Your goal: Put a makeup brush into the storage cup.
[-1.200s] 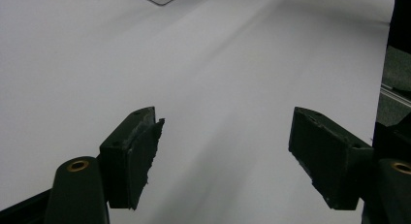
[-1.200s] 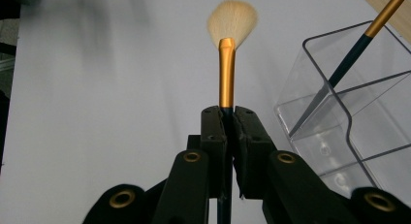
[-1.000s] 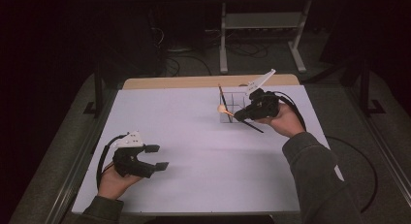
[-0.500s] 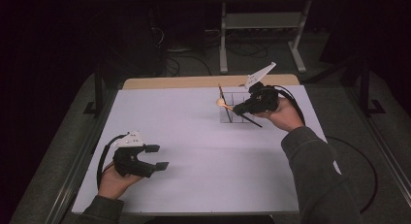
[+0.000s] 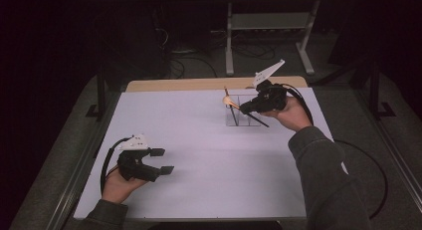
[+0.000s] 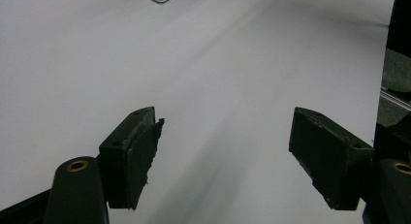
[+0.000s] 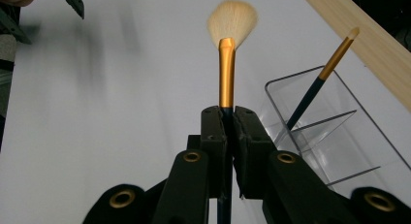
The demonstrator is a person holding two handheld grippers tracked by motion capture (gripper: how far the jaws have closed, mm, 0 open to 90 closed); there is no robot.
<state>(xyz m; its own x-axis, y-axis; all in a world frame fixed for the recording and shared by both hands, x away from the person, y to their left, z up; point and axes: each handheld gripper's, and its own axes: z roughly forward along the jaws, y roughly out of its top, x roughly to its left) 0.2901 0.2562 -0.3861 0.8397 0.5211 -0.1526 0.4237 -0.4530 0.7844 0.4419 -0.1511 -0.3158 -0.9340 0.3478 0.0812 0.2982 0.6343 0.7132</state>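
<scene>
Lifted a little higher and farther back than a second ago, the right gripper (image 7: 227, 118) has its jaws clamped on a fan brush (image 7: 228, 64), dark handle pinched between the pads, gold ferrule and pale bristles standing out beyond them. Just beside the brush sits a clear organiser (image 7: 339, 136) with a second, slimmer brush (image 7: 315, 90) leaning in its far compartment, near the back of the white table (image 5: 199, 140). At the near left, the left gripper (image 5: 161, 161) hovers low over the table, its jaws wide apart with nothing between them, well apart from the organiser.
</scene>
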